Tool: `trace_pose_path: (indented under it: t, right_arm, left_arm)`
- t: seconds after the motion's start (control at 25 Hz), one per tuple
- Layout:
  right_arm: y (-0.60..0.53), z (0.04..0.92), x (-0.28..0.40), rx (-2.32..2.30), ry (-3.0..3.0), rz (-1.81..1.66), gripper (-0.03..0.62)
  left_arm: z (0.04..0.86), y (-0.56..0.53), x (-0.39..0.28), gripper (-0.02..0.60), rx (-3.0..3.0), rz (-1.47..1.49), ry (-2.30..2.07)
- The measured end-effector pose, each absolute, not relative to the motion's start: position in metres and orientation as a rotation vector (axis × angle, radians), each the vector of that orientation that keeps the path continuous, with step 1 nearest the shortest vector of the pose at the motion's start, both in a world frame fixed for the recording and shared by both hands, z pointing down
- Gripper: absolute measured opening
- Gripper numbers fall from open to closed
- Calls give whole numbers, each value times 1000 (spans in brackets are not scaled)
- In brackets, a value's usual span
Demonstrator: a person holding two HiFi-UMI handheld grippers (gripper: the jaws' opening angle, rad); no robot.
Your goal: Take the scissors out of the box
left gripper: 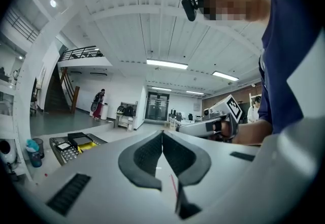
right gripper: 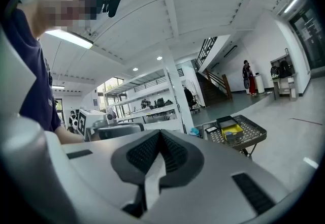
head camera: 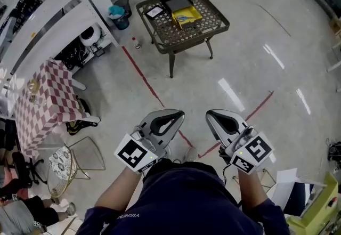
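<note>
Two grippers [head camera: 180, 115] [head camera: 209, 114], one mesh table [head camera: 212, 24], one yellow box [head camera: 187, 16], one black box [head camera: 178, 2], one checkered table [head camera: 40, 102].

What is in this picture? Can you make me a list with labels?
left gripper: shut, empty
right gripper: shut, empty
table: metal mesh, far ahead on the floor
yellow box: on the table, something blue inside, too small to name
black box: on the table, next to the yellow box
task: not started

Yellow box [head camera: 195, 15], dark latticed table [head camera: 211, 13], red-and-white checked tablecloth [head camera: 45, 102].
</note>
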State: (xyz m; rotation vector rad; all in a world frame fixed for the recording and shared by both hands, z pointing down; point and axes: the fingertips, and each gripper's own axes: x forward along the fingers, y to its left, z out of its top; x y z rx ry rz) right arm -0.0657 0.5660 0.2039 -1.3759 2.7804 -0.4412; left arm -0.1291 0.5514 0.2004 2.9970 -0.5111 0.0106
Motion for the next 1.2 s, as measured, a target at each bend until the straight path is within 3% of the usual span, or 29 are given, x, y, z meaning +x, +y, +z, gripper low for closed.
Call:
trace_pose_path:
  t: [0.56, 1.2]
  right_arm:
    - [546, 230, -20, -1343, 2815, -478, 17]
    - [388, 248, -11, -1409, 2784, -556, 17]
  left_arm:
    - [223, 530, -91, 23, 2976, 19, -581]
    - [240, 369, -83, 23, 2936, 23, -527]
